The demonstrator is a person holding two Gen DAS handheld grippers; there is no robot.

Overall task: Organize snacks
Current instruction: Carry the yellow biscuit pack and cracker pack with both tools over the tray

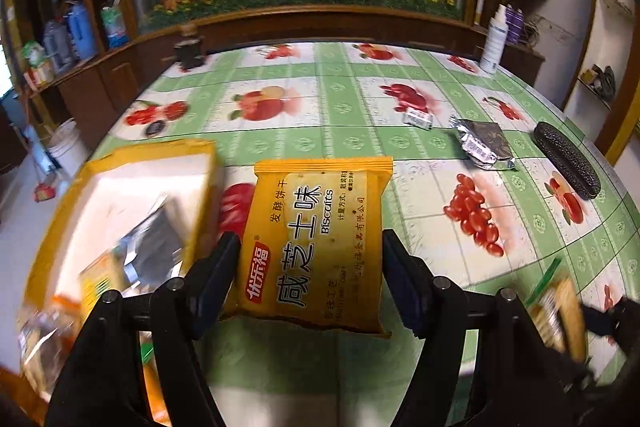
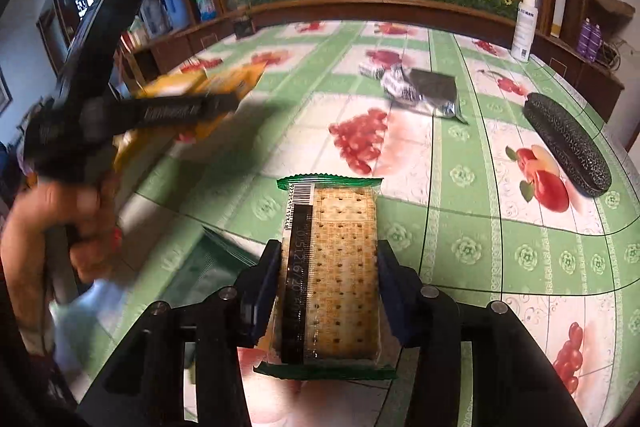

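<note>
My left gripper is shut on a yellow biscuit packet and holds it above the table by its long edges. Just left of it stands a yellow box with a white inside and several blurred snack packets. My right gripper is shut on a clear cracker packet with green ends, one pad on each side. In the right wrist view the left gripper is a blur at the left, carrying the yellow packet, with a hand below it.
On the fruit-print tablecloth lie a silver and dark foil packet, a small white packet and a black glasses case. A white spray bottle and a dark cup stand at the far edge.
</note>
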